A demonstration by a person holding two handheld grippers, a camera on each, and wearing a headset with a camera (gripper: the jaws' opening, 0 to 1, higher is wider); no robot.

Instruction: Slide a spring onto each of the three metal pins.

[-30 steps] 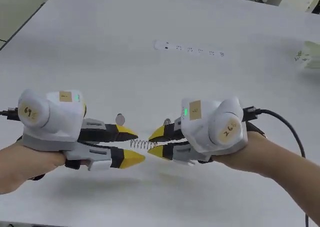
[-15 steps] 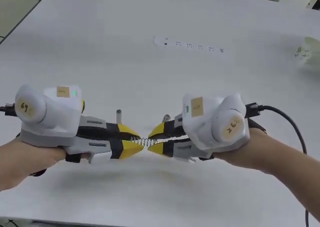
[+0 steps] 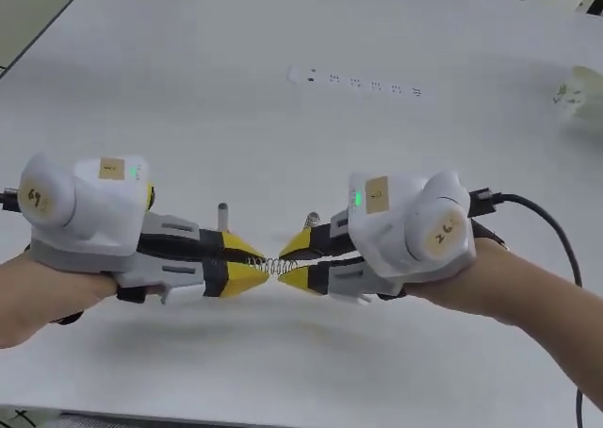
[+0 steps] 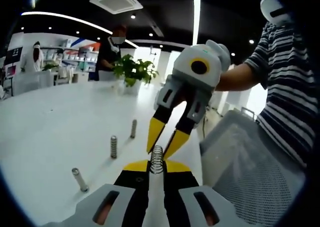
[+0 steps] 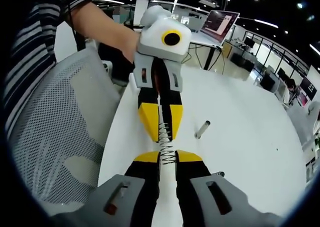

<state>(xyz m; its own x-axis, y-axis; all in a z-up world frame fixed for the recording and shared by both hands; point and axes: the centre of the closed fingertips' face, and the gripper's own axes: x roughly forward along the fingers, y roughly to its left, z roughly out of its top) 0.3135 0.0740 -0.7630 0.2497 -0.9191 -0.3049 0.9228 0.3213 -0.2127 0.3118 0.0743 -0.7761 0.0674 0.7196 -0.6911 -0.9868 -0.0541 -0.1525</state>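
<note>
Compared with the earlier frames, the two grippers have drawn together tip to tip, and the stretch of spring showing between them has shortened to a few coils.

Left gripper (image 4: 156, 168): jaws narrow, pinched on one end of the spring (image 5: 165, 132), which sits in the slot between its yellow tips.

Right gripper (image 5: 168, 159): jaws likewise narrow, pinched on the other end. In the left gripper view its tips form a slim V that meets the coil from straight ahead.

Spring: held above the tabletop (image 3: 283, 41), bridging the two pairs of tips along the line of both grippers.

Pins (image 4: 113, 147): three, upright on the tabletop, in a row ahead and to the left of the left gripper's tips in its own view, touching neither gripper. The middle one looks ribbed; whether it carries a coil cannot be told. In the head view two of them stand just beyond the meeting tips, one on the far side of each gripper. In the right gripper view one shows to the right of the left gripper's jaws.

Power strip (image 3: 353, 87): flat on the tabletop, far ahead of both grippers.

Mesh chair (image 5: 55, 132): at the tabletop's edge, left of the right gripper in its own view, below a striped sleeve (image 5: 35, 32).
</note>
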